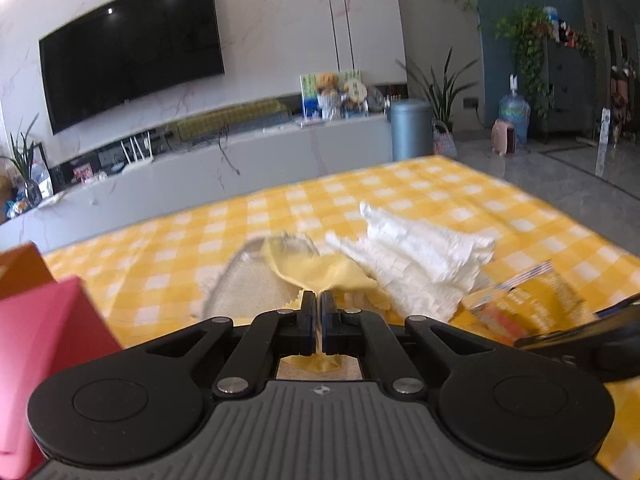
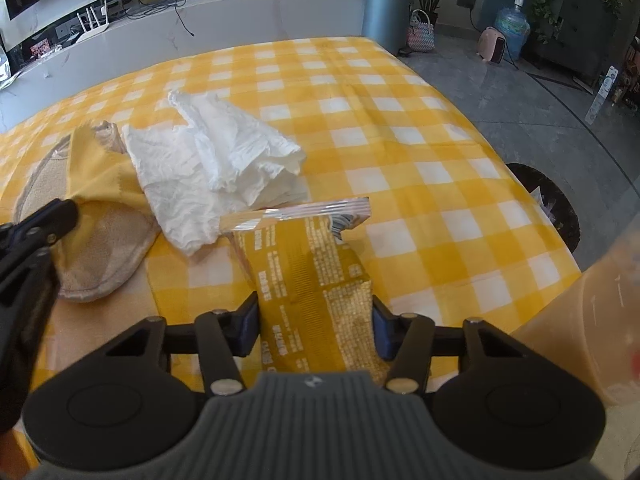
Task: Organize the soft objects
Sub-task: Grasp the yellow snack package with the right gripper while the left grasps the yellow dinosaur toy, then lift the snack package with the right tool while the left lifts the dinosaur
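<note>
My left gripper (image 1: 319,300) is shut on a thin yellow cloth (image 1: 308,266), which trails forward over a beige round pad (image 1: 256,280). In the right wrist view the left gripper (image 2: 60,216) enters from the left, with the yellow cloth (image 2: 100,176) draped over the beige pad (image 2: 100,256). A crumpled white tissue (image 1: 416,252) lies to the right of the cloth; it also shows in the right wrist view (image 2: 224,160). My right gripper (image 2: 316,312) is shut on a yellow snack packet (image 2: 308,264), also visible in the left wrist view (image 1: 528,300).
A yellow-and-white checked tablecloth (image 2: 400,128) covers the table. A pink box (image 1: 44,352) and an orange box (image 1: 20,268) stand at the near left. A translucent orange container (image 2: 592,320) is at the near right. A dark bin (image 2: 556,204) sits on the floor past the table's right edge.
</note>
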A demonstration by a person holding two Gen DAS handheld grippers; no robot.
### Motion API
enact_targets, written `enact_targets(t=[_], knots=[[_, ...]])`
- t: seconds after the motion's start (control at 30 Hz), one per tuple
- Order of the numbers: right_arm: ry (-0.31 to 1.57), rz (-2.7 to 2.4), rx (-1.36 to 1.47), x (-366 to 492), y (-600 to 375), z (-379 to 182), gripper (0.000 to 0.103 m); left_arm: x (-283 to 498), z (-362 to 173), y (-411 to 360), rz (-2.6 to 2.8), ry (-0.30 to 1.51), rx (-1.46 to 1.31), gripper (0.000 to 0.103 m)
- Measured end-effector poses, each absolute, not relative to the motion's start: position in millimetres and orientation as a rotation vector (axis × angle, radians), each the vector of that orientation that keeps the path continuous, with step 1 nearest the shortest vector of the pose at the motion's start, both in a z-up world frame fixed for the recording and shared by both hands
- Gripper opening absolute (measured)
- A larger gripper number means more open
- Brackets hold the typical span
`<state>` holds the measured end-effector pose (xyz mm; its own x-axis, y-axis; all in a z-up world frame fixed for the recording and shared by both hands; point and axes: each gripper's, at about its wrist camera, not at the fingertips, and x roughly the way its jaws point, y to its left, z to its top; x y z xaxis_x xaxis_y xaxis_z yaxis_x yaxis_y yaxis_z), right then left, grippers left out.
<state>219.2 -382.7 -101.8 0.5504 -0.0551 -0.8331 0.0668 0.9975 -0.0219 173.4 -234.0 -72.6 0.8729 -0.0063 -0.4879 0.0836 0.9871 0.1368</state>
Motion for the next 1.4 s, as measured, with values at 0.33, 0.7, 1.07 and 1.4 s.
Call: enact_targets(t=[0.33, 0.7, 1.07, 1.4], knots=[[0.931, -0.061, 0.113, 207, -398, -86, 0.046, 133, -14, -225, -0.084, 0.393, 0.126, 0.002], [0.814, 0.042, 0.271, 187, -412, -58, 0.046, 123, 8, -198, -0.107, 0.44, 0.052, 0.002], [0.729, 0.128, 0.289, 170, -387, -24, 0.046, 101, 33, -152, -0.089, 0.41, -0.01, 0.002], [0.656, 0.354, 0.233, 144, -318, 15, 0.046, 70, 64, -85, 0.017, 0.363, -0.004, 0.002]])
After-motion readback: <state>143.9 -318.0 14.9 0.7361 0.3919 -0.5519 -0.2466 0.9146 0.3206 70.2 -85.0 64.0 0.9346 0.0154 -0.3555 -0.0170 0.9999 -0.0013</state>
